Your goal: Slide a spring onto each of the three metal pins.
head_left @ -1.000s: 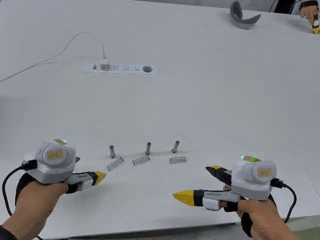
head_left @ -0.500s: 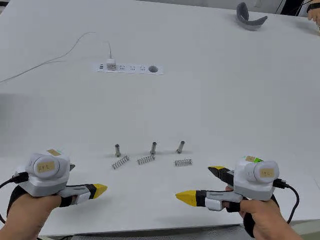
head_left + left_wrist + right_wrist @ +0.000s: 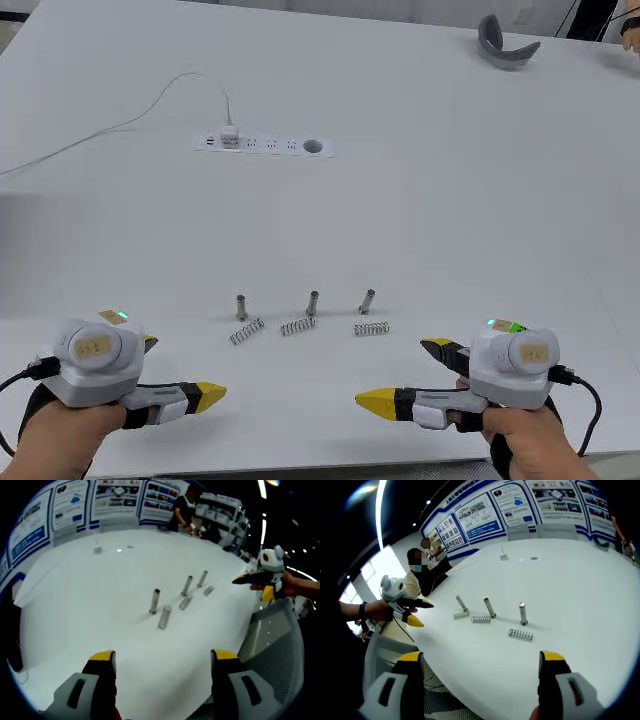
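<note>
The left gripper and right gripper hover at the near edge of the table, well short of the middle pin, one to each side of it. Both have their yellow-tipped jaws wide apart and hold nothing. In the left gripper view the jaws of the left gripper frame bare table, with the springs and pins well beyond the tips. The right gripper shows the same in its own view.

Just in front of the middle pin lies the middle spring, flat on the table. The left spring and right spring flank it, none of them on a pin. The left pin and right pin stand in a row with the middle pin, all upright.

Far behind the middle pin is a power strip. A grey band lies farther back, to the right.
</note>
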A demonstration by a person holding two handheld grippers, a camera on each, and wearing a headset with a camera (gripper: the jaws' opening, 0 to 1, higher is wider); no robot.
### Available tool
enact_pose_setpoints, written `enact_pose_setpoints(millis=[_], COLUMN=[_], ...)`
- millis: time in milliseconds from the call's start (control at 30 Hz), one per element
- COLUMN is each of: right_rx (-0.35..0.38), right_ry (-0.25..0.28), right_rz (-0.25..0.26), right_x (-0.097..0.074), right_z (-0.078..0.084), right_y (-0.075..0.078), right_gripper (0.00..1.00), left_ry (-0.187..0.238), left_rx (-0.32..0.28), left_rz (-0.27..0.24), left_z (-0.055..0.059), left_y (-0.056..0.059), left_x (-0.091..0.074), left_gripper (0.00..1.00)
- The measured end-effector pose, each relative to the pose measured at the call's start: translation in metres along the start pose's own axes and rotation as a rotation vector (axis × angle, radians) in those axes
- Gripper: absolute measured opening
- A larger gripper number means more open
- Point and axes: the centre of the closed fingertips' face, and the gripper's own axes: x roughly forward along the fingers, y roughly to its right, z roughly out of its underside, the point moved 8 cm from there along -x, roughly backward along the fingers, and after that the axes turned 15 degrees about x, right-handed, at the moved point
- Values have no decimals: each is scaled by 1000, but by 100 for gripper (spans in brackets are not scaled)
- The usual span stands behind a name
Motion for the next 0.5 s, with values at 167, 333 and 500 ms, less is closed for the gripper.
enact_pose_setpoints(millis=[167, 333, 500], right_rx=[-1, -2, -2], right_ry=[3, 7, 3], right_rz=[3, 5, 6], right_x=[-1, -2, -3], right_z=[0, 0, 1], right_y=[0, 1, 1], right_gripper=[97, 97, 96], left_ry=[1, -5, -13], left_rx=[9, 38, 68], left_rz=[13, 29, 33], left_z=[-5, -10, -15], left_y=[3, 6, 6], left_x=[5, 11, 17], left_gripper=[78, 75, 70])
